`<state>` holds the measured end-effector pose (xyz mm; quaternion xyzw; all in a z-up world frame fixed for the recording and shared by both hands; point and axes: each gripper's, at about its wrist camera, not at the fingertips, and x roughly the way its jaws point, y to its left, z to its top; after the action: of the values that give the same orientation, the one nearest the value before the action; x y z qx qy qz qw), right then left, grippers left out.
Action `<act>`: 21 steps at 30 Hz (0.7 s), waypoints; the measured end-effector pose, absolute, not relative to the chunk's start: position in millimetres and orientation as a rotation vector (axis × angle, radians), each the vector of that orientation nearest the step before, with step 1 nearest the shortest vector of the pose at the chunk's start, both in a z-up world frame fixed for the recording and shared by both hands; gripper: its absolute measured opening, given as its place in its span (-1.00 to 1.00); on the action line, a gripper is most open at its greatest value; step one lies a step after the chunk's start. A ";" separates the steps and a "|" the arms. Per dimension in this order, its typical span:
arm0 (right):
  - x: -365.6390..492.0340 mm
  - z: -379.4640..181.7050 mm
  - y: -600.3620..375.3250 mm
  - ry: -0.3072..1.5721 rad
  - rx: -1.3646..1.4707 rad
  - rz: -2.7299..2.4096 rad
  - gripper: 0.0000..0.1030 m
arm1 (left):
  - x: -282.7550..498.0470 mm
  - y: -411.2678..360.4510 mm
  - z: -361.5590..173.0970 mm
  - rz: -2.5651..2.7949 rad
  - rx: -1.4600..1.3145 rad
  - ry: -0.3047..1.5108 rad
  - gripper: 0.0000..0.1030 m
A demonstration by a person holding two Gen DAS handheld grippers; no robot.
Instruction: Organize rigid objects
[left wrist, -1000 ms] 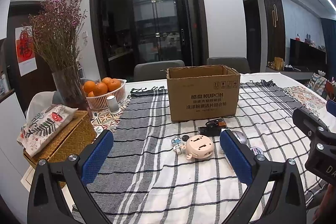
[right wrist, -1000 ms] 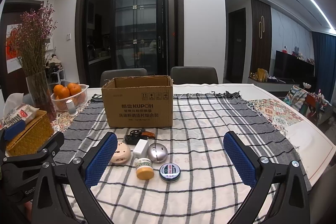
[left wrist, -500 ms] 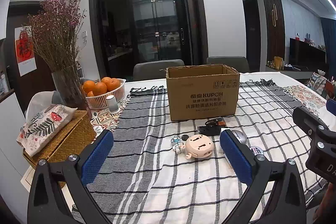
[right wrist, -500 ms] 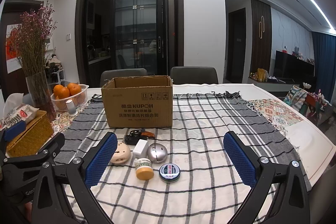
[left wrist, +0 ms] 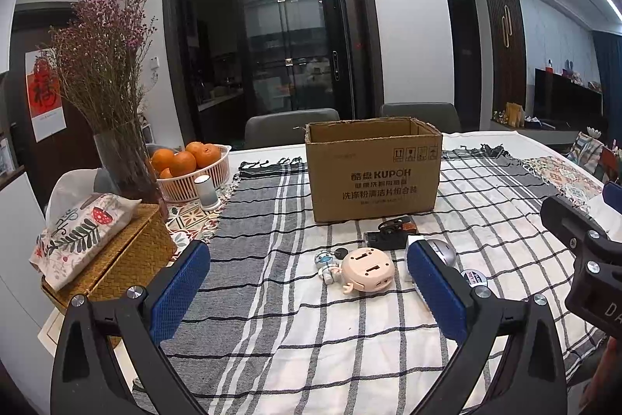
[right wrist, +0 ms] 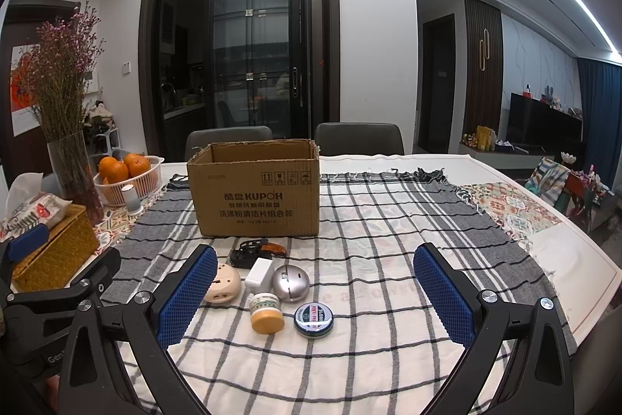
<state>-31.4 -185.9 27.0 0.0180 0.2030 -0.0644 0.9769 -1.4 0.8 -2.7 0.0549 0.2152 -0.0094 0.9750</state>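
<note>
While both tools hung above the near edge of the checked tablecloth (right wrist: 388,259), neither touched anything. The left gripper (left wrist: 307,282) had its blue pads spread wide with nothing between them, and the right gripper (right wrist: 315,290) was spread just as wide and just as empty.

An open-topped cardboard box (right wrist: 256,189) stood upright near the middle of the cloth. The small rigid objects lay in a loose cluster on the cloth in front of it — none inside it as far as could be seen. Closest to the box was a black device (right wrist: 243,257) with an orange-brown piece at its right end. Just in front of that lay a white adapter (right wrist: 259,273), with a round pink gadget (right wrist: 223,284) to its left and a silver dome (right wrist: 290,282) to its right. Nearer the camera sat a small jar with a yellow lid (right wrist: 266,314), tipped on its side, and beside it a flat round tin (right wrist: 313,314). From the left wrist view a little astronaut figure (left wrist: 325,265) lay touching the pink gadget's left side.

At the table's left end stood a basket of oranges (left wrist: 186,166), a glass vase of dried flowers (left wrist: 124,158) and a woven tissue box (left wrist: 116,259) — all well apart from the cluster.
</note>
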 end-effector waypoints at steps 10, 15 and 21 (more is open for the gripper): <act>-31.3 26.6 -186.0 0.410 0.037 -0.130 0.99 | -1.5 0.8 -2.9 -0.020 0.109 0.432 1.00; -31.3 26.6 -186.0 0.410 0.037 -0.130 0.98 | -0.8 0.3 -3.7 -0.022 0.111 0.438 1.00; -31.2 23.9 -186.8 0.417 0.040 -0.130 0.99 | 2.2 -0.5 -6.5 -0.031 0.113 0.453 1.00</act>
<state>-31.2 -186.8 23.9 0.0198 0.2067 -0.0646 0.9761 2.2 -0.5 -6.5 0.0560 0.2246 -0.0154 0.9727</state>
